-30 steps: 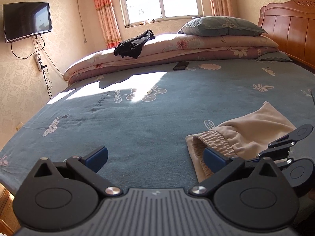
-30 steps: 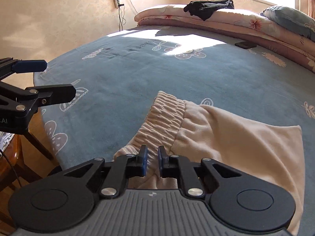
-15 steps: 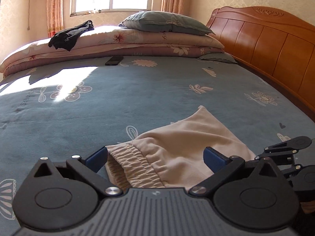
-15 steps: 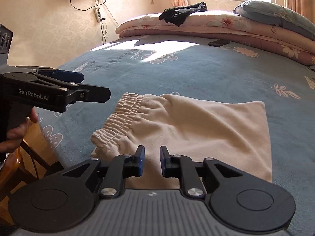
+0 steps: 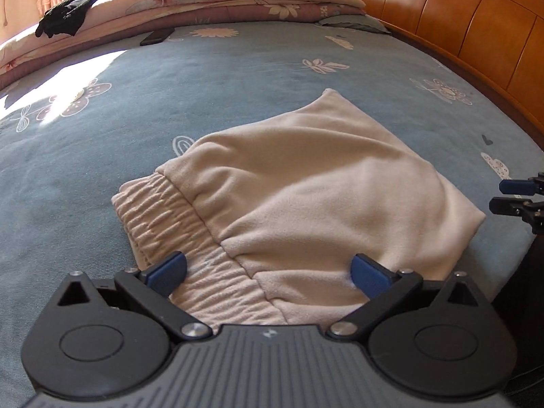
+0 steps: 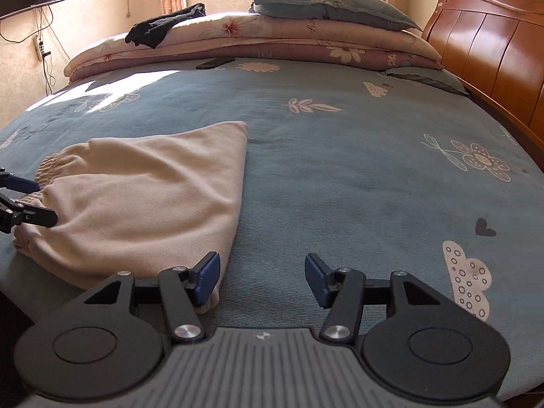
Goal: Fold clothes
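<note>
**Both grippers at the folded trousers, a last fold likely left**

Left gripper (image 5: pixel 268 272) hangs over the waistband end of the beige trousers (image 5: pixel 299 190), its blue fingers spread wide on either side of the gathered elastic; the pads do not appear to press the cloth. Right gripper (image 6: pixel 261 280) sits at the opposite end, by the near corner of the folded edge, and its jaws are opening with only bare sheet between them; the corner of the cloth lies just beside its left finger, not in the gap.

The trousers lie near the front edge of the bed (image 6: pixel 340 170), on the blue flowered sheet, already doubled into a short, thick packet with the waistband (image 5: pixel 159 210) to one side and a folded edge to the other. That suggests most of the folding is done. What seems left is one more fold or a tidy-up: the top layer carries soft creases and the far corner tapers to a point.

A dark garment (image 6: pixel 163 29) draped on the stacked quilts (image 6: pixel 272 40) by the window may be the next piece, though that is a guess.
</note>
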